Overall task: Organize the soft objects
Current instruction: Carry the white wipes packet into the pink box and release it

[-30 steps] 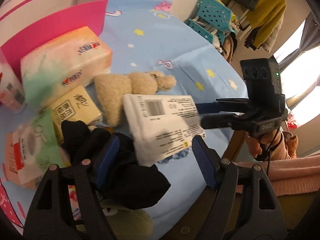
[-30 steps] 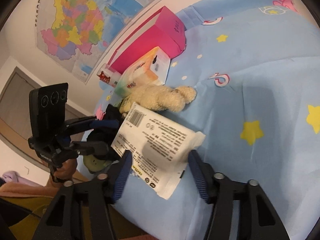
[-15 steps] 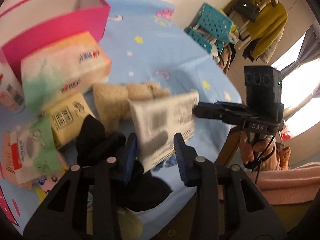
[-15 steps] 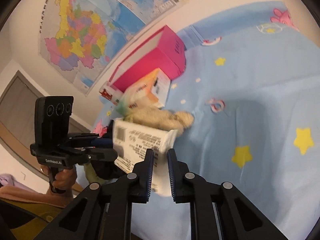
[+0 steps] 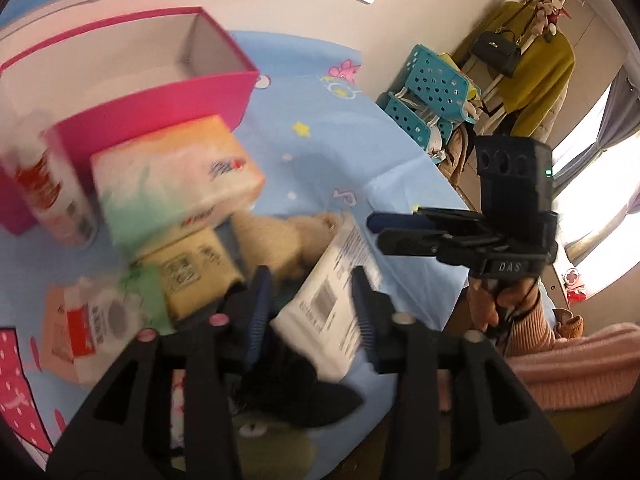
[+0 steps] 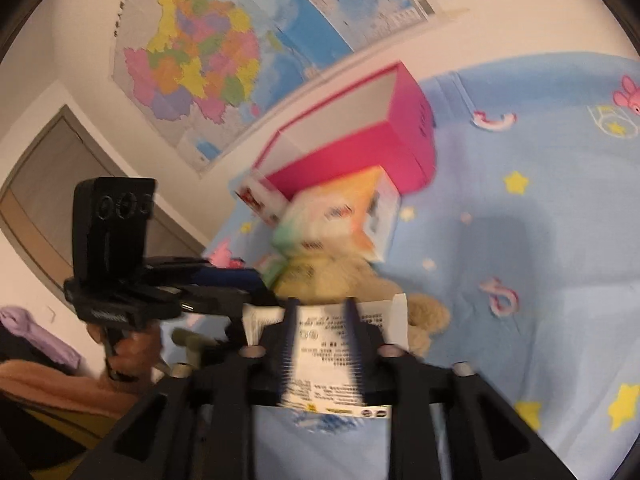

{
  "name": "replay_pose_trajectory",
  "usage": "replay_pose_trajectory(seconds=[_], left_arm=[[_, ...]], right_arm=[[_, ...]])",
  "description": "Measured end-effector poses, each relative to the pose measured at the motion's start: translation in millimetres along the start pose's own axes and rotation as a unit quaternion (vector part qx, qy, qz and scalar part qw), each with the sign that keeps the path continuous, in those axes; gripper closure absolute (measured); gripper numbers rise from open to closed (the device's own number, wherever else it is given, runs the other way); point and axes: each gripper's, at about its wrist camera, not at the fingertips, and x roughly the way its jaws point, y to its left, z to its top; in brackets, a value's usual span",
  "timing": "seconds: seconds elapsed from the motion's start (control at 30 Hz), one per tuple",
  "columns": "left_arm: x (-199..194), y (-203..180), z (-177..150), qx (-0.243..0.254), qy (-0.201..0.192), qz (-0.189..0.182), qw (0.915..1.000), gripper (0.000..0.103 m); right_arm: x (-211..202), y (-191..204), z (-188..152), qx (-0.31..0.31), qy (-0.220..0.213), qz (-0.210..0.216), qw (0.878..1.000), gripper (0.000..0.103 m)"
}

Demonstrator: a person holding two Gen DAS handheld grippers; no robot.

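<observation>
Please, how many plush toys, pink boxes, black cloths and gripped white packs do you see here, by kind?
Plush toys: 2, beige bear and green toy
Pink box: 1
Black cloth: 1
Gripped white pack: 1
Total: 5

the left gripper (image 5: 310,312) is a matte black frame with triangular cut-outs, round pinkish-grey screw heads along its arms, and ridged blue pads (image 5: 256,312) lining the fingers. the right gripper (image 6: 320,348) has the same black frame, pale screw heads and blue ribbed pads. seen from the left wrist camera, its body carries a black box with three round holes, a small green light and white lettering. the right hand (image 5: 504,304) shows bare skin and a ribbed pink knit sleeve (image 5: 536,324).
</observation>
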Motion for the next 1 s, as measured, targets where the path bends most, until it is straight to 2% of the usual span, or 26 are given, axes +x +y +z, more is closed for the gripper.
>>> replay_pose_trajectory(seconds=[0.07,0.17,0.23,0.37,0.43,0.47,0.5,0.57,0.7,1.0], left_arm=[[-5,2,-8,-0.005,-0.004,0.002,1.0,0.049],[-12,0,-16,-0.007,-0.008,-0.019,0.9998,0.049],[-16,-11,-21,0.008,-0.008,-0.039,0.9992,0.049],[-4,-37,-25,0.038,0.021,-0.064,0.997,0.049],[9,-40,-29,0.035,0.045,-0.056,0.9968,0.049],[17,-39,-31,0.026,0.062,-0.049,0.9965,0.049],[23,-36,-33,0.015,0.075,-0.043,0.9961,0.049],[30,-29,-37,-0.005,0.093,-0.031,0.9951,0.049],[29,-23,-42,-0.026,0.098,-0.022,0.9946,0.049],[58,-29,-39,-0.027,0.141,-0.01,0.9896,0.045]], right_arm=[[-1,-9,-7,0.014,0.002,-0.01,1.0,0.053],[-3,-22,-17,0.036,0.007,-0.018,0.999,0.052],[0,-31,-22,0.052,0.016,-0.006,0.999,0.048],[12,-33,-26,0.045,0.033,0.006,0.998,0.048],[16,-33,-27,0.038,0.036,0.006,0.999,0.06],[17,-35,-28,0.04,0.039,0.006,0.998,0.075],[17,-38,-28,0.043,0.04,0.012,0.998,0.078],[13,-39,-31,0.046,0.037,0.016,0.998,0.081],[7,-40,-36,0.049,0.03,0.012,0.998,0.082],[-2,-45,-38,0.073,0.007,0.019,0.997,0.085]])
